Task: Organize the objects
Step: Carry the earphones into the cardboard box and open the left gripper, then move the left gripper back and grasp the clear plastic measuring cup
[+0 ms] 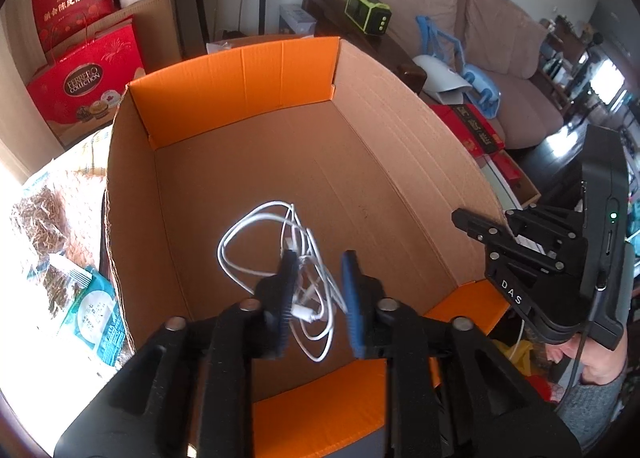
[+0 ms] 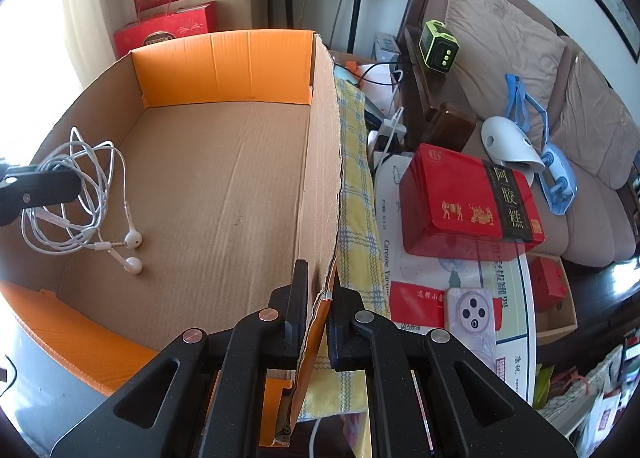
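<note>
A large cardboard box (image 1: pixel 360 161) with orange flaps stands open; it also shows in the right wrist view (image 2: pixel 224 185). My left gripper (image 1: pixel 318 290) is open above the box floor, its blue pads either side of a tangle of white wired earphones (image 1: pixel 276 242). The earphones (image 2: pixel 80 193) hang from one left finger, their buds near the box floor. My right gripper (image 2: pixel 316 314) is shut on the box's right wall, one finger inside and one outside. It shows at the right in the left wrist view (image 1: pixel 480 230).
A red tin box (image 2: pixel 468 201), a phone (image 2: pixel 472 318) and papers lie on the table right of the box. A yellow checked cloth (image 2: pixel 356 201) lies beside the wall. Red gift bags (image 1: pixel 84 73) stand behind, a sofa (image 2: pixel 520 57) at right.
</note>
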A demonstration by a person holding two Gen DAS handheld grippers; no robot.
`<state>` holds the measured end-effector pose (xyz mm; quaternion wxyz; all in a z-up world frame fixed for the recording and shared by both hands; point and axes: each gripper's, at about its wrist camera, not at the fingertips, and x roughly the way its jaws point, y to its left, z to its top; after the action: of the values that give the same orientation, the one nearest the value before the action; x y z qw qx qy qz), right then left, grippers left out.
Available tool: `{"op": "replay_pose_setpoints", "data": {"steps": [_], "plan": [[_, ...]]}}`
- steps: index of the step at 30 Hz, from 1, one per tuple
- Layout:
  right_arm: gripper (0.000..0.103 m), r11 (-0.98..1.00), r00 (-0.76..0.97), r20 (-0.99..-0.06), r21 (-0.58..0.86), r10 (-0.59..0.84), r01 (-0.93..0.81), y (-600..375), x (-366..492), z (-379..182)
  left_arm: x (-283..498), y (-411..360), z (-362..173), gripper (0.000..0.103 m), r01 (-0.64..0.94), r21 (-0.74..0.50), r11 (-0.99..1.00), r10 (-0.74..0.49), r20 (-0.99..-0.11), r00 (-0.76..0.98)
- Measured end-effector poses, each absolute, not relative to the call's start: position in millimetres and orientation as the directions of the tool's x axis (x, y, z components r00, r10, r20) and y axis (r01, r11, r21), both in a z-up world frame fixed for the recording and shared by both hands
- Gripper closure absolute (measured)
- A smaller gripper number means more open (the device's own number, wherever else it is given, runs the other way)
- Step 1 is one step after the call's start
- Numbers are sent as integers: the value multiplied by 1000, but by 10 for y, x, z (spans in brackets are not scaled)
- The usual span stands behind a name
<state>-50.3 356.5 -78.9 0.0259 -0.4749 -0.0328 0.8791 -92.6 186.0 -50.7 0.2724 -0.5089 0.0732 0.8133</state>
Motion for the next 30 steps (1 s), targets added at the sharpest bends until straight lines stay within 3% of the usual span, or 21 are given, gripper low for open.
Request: {"op": "replay_pose_setpoints", "data": {"steps": [2,6,14,20,30], "plan": [[96,-996,-548,-833,-83,77,-14,3565,-502,-790,-893,1842,-485,47,-515,-149,-844,369,-858,-357],[96,-996,-547,-833,-83,77,-14,3566,-504,-790,-841,1780,-398,39,-507,-108,-855,352,-840,-413],[96,-996,-547,-833,-82,77,-15,3569,-501,-794,-822,1513,-117,9,-450,-2,-893,284,-778,-561],[96,-997,-546,-834,-81,76,-16,3567,-495,-801,-829,1258,28,9,-391,51,-919,226,-744,-629],[97,-996,-539,-838,-85,83,-21,3567,-497,-816,-929,740,58,9,-308,12,-951,198,-744,-639]]}}
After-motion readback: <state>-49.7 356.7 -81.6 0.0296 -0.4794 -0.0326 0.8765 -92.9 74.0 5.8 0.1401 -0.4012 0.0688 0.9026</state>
